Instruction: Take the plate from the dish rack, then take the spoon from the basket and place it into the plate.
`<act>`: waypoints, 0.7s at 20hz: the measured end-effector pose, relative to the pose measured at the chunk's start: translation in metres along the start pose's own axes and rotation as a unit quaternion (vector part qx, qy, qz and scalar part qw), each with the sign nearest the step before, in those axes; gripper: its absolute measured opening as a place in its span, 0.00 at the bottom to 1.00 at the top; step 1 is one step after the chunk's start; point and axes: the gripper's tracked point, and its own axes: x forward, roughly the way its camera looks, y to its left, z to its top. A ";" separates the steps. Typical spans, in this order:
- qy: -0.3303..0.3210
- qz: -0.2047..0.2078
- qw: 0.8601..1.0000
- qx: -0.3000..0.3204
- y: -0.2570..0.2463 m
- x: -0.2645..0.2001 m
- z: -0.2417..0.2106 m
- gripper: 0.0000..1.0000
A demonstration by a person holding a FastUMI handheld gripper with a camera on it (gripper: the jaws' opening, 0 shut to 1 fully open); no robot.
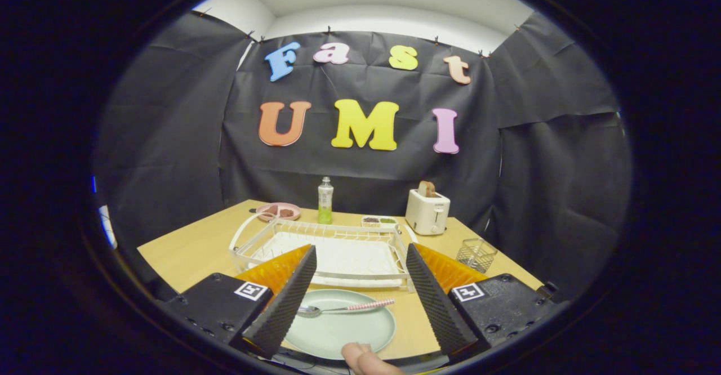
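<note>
The gripper [360,276] hangs above the near edge of the wooden worktop [191,251] with its jaws spread wide and nothing between them but air. Below and between the fingers lies a pale green plate [343,333], flat on the worktop, and a spoon [338,308] rests across its far part: the metal bowl lies toward the left finger and the pink checked handle reaches toward the right, ending over the plate's rim. A fingertip [363,358] of a person shows at the near rim of the plate. Just beyond the plate stands a white wire dish rack [321,248] on its white tray, with no dishes in it. To the right of the rack, beyond the right finger, sits a small clear wire basket [476,254]. Farther back along the worktop stand a pink plate [278,211] with dark food on it, a clear bottle [325,200] with green drink, a small white two-part dish [378,222], and a white toaster [427,211] with a slice of bread sticking up from its slot
</note>
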 end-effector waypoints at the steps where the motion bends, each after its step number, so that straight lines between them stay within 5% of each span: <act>1: -0.001 -0.002 1.000 -0.002 -0.005 -0.007 0.001 1.00; 14: 0.000 -0.028 0.999 0.022 -0.094 -0.069 0.003 1.00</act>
